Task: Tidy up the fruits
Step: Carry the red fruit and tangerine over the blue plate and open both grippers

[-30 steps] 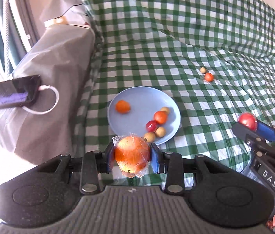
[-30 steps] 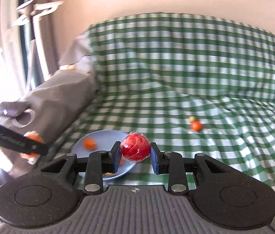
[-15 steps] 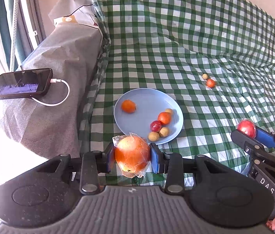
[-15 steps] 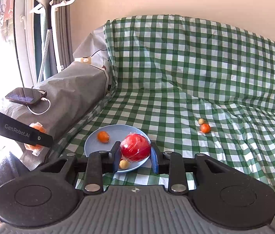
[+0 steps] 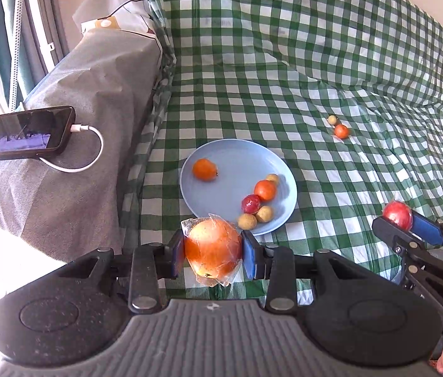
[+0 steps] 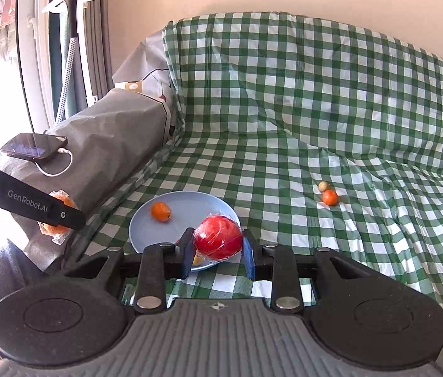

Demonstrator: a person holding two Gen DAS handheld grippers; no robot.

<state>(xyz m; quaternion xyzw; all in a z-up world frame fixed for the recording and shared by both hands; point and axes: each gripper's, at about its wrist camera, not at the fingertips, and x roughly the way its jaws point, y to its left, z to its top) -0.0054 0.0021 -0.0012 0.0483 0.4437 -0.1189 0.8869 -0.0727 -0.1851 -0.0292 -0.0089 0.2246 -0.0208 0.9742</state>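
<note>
**A:** Both tongs are loaded. The left tongs (image 5: 212,249) are clamped on a plastic-wrapped orange fruit (image 5: 212,246), and the right tongs (image 6: 218,244) are clamped on a plastic-wrapped red fruit (image 6: 218,241). What worries you?

**B:** The wrap. The pads press on loose, slick film rather than on skin, so I judge either fruit could slide out if a hand tilts or jerks. The orange one bulges well past the pads above and below, so it is the likelier to slip.

**A:** And if one drops?

**B:** The blue plate (image 5: 231,154) sits on a soft sofa under a green checked cover (image 5: 284,62), so nothing is level. A fruit let go from height could bounce off, tip the plate, or knock the small fruits (image 5: 257,202) huddled at its near right rim. Set near the rim, it may roll onto the cover.

**A:** Where do things lie relative to the tongs?

**B:** In the left wrist view the plate is just beyond the left tongs, the orange fruit hanging at its near edge. In the right wrist view the red fruit hovers over the plate's near right part. Two loose fruits, a small orange one (image 6: 330,197) and a pale one (image 6: 323,185), touch each other, well apart from both tongs, far right on the seat.

**A:** Any collision risk?

**B:** Both tongs aim at one plate from close by; they could clash.
</note>
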